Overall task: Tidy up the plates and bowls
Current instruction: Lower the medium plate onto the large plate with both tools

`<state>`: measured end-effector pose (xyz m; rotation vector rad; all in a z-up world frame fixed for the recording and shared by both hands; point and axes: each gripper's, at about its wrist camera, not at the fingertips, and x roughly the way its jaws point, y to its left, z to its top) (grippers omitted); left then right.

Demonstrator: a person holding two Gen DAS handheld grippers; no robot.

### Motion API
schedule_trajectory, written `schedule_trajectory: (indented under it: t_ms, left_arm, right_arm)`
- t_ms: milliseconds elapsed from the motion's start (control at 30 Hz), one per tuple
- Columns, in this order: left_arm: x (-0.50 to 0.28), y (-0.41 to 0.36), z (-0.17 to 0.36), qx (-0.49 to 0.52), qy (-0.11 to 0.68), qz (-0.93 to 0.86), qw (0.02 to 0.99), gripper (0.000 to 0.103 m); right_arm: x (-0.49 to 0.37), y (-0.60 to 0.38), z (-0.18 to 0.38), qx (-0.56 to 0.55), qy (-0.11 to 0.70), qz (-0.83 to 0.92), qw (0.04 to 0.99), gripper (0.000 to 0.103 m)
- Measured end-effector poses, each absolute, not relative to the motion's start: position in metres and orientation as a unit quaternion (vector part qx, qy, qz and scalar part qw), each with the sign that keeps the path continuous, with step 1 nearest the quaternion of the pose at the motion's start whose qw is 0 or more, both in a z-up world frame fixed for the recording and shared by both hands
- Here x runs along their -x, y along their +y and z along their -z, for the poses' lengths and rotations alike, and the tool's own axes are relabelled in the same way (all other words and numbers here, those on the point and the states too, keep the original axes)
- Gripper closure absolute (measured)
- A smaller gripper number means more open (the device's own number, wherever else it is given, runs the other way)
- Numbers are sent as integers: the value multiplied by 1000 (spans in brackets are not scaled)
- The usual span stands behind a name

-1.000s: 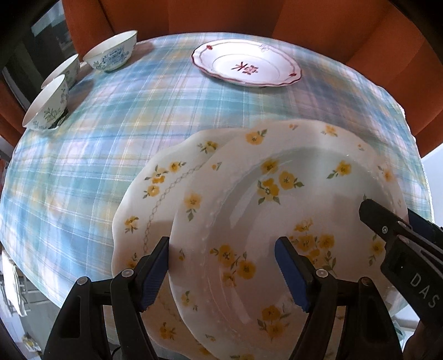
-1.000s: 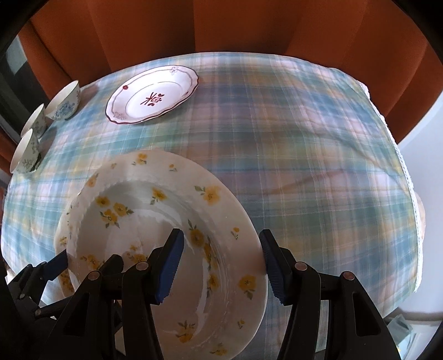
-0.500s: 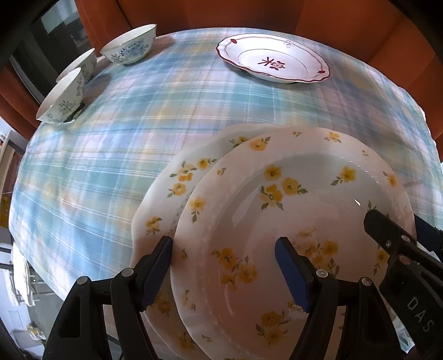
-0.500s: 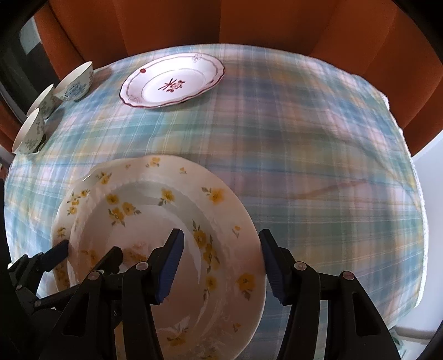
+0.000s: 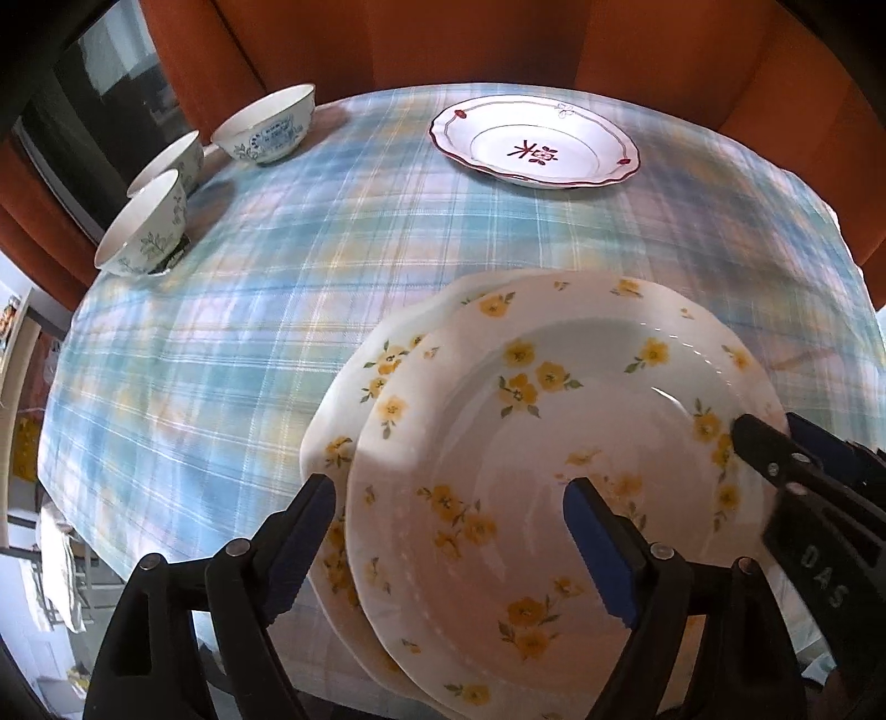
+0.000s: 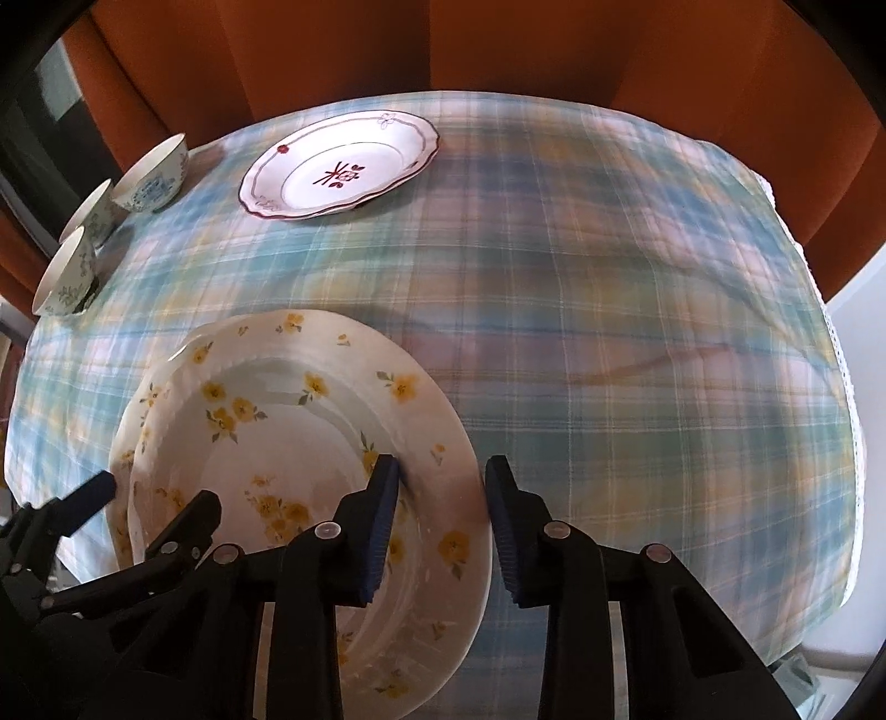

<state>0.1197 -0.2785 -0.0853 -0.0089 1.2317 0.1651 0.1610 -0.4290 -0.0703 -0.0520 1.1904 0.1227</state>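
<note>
Two white plates with yellow flowers lie overlapped at the near edge of the table, the top plate (image 5: 554, 443) (image 6: 288, 443) shifted right over the lower plate (image 5: 343, 410). My left gripper (image 5: 448, 531) (image 6: 152, 493) straddles the top plate's left rim. Its jaws are opening and its pads (image 5: 310, 531) stand off the china. My right gripper (image 6: 440, 515) (image 5: 775, 448) has the same plate's right rim between its jaws. They are closing, and the pads (image 6: 382, 520) stand near either side of the rim.
A red-trimmed plate (image 5: 534, 144) (image 6: 338, 166) sits at the far side of the plaid tablecloth (image 5: 277, 310). Three patterned bowls (image 5: 266, 130) (image 5: 171, 158) (image 5: 144, 227) line the far left edge. Orange upholstery (image 5: 443, 39) rises behind the table.
The right gripper's jaws have narrowed around the top plate's right rim. The left gripper's jaws have widened a little, and its view has tilted up, bringing the bowls and far plate closer to centre.
</note>
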Motion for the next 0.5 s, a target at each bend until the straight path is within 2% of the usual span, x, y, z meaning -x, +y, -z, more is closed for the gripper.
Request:
schedule_trajectory:
  t_ms: [500]
  left_arm:
    - [-119,-260,91,-2,592,-63,804,17]
  right_arm:
    - [-157,-412,83,22,569,-60,820,67]
